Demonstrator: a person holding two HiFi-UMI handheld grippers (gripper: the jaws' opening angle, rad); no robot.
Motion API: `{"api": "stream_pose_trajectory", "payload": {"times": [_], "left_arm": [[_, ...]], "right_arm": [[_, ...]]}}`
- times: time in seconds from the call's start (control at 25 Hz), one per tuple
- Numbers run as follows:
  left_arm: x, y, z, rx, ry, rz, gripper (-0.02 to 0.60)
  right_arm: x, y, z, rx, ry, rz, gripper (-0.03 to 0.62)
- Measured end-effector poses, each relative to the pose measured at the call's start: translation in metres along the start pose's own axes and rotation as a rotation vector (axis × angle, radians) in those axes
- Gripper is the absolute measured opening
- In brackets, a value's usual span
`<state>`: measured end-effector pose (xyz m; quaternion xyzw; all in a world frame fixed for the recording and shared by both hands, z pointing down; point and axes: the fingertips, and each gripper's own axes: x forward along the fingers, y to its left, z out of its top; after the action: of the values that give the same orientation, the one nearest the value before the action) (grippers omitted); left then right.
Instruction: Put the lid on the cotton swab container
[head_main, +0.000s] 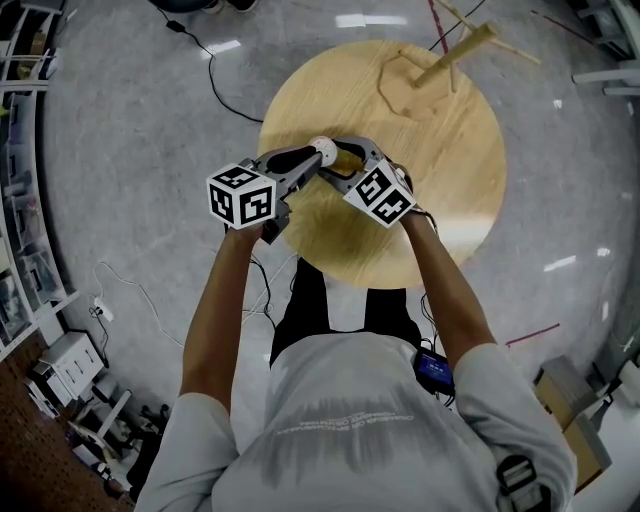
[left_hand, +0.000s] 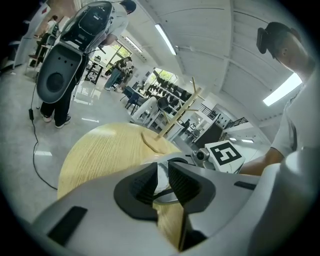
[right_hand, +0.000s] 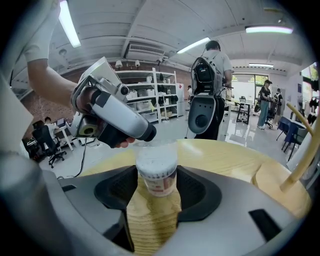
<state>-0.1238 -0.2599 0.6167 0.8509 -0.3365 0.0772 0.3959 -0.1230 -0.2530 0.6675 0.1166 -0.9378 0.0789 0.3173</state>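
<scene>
Head view only: whole round table (head_main: 440, 190), wooden stand (head_main: 440, 65) at its far side, both grippers tip to tip over the near-left part.

Right gripper view only: cotton swab container (right_hand: 156, 175) upright over the tabletop, clamped between the widely spread jaws of the right gripper (right_hand: 156, 167), with the clear lid (right_hand: 156, 146) at its top.

Left gripper view: narrow jaws of the left gripper (left_hand: 163, 169), nipped on the lid's rim.

Behind: shelves (right_hand: 150, 95) and a standing person (right_hand: 210, 65).

From the head view, container largely hidden by the grippers.
</scene>
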Motion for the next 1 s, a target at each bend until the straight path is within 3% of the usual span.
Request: {"api": "stream_pose_trajectory", "payload": {"times": [0.44,0.68,0.84,1.0], "left_arm": [[0.003,0.005,-0.003,0.101,0.04,0.059,0.057],[0.012,0.004,-0.011,0.276,0.093,0.106,0.035],[0.035,0.006,-0.017,0.327,0.127,0.118,0.025],[0.035,0.007,-0.017,0.351,0.105,0.123,0.018]], "right_arm": [[0.0,0.002,0.002,-0.004,-0.002,0.002,0.267],[0.002,0.0,0.001,-0.006,0.001,0.002,0.267],[0.007,-0.008,-0.012,0.015,-0.001,0.01,0.268],[0.008,-0.009,-0.01,0.004,0.002,0.005,0.268]]}}
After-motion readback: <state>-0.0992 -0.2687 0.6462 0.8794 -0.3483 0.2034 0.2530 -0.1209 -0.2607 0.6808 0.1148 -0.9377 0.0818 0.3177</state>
